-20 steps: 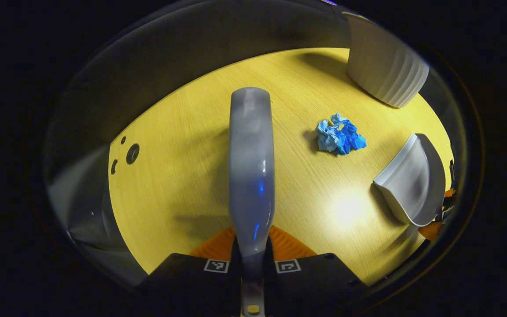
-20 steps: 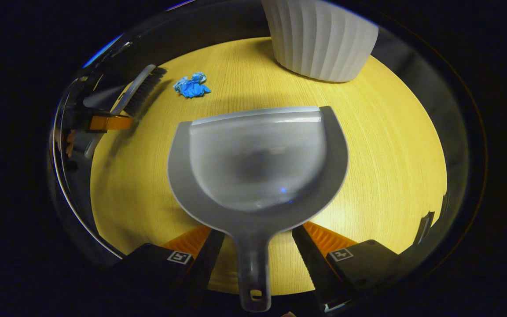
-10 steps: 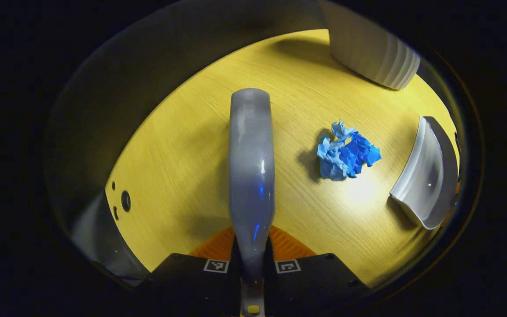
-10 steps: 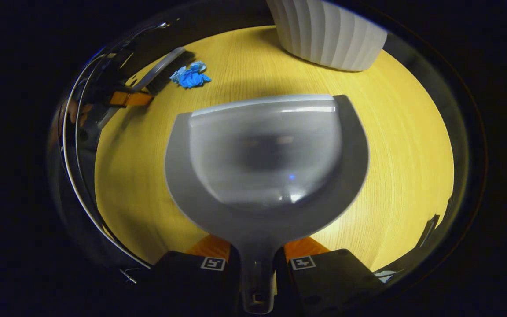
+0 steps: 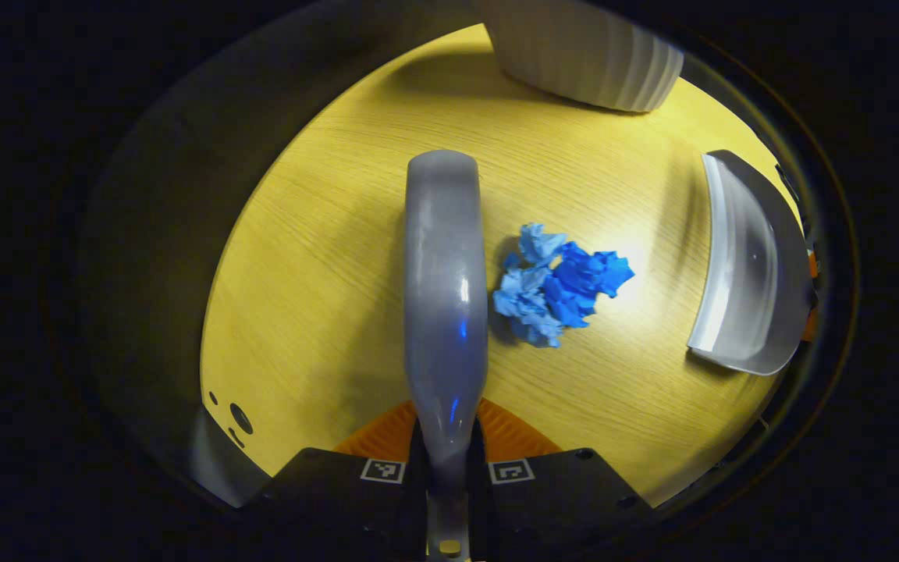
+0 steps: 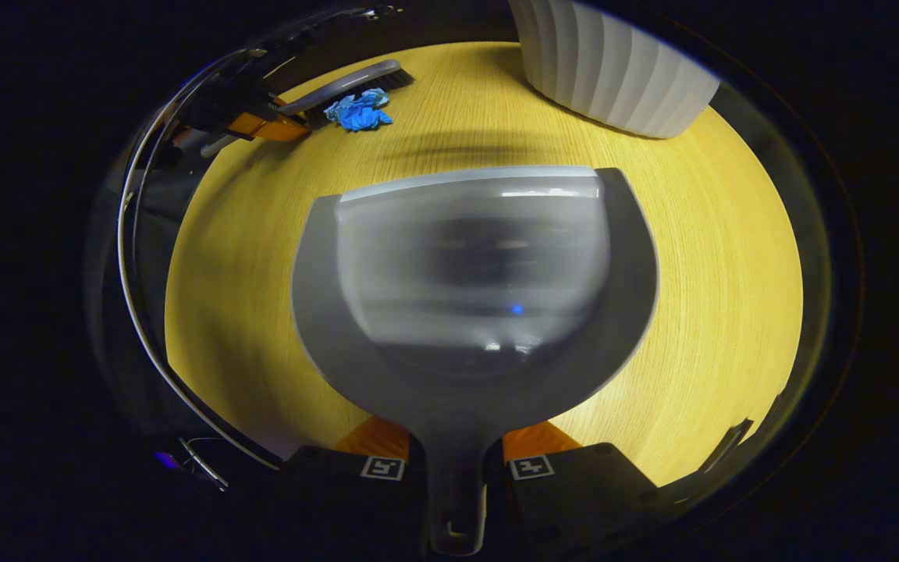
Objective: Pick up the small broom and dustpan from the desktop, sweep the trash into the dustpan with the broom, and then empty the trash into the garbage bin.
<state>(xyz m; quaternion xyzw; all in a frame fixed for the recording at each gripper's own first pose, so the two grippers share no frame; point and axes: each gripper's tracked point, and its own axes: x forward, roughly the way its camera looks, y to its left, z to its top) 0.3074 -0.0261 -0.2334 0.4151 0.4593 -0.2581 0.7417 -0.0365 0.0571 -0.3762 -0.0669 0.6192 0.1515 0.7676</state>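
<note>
Both tools are already off the desktop and in hand, so the pickup part of the task looks done: the left gripper (image 5: 446, 460) is pinching the handle of the small broom (image 5: 443, 281), its fingers pressed together on the grey stem at the bottom centre of the left gripper view, and the right gripper (image 6: 456, 476) is clamping the handle of the dustpan (image 6: 473, 281) in the same way at the bottom centre of the right gripper view. The trash (image 5: 555, 285), a crumpled blue wad, is lying just right of the broom head in the middle of the left gripper view (whether the bristles are touching it cannot be told), while the dustpan is waiting well apart at the right edge with its open lip facing the wad. Sweeping seems to be just beginning; getting the wad into the pan and emptying it into the garbage bin (image 6: 613, 74), the ribbed white tub standing at the upper right, is what remains. The desktop (image 6: 730, 273) is showing pale yellow wood grain under a warm pool of light, and the room around it is falling away into darkness.
</note>
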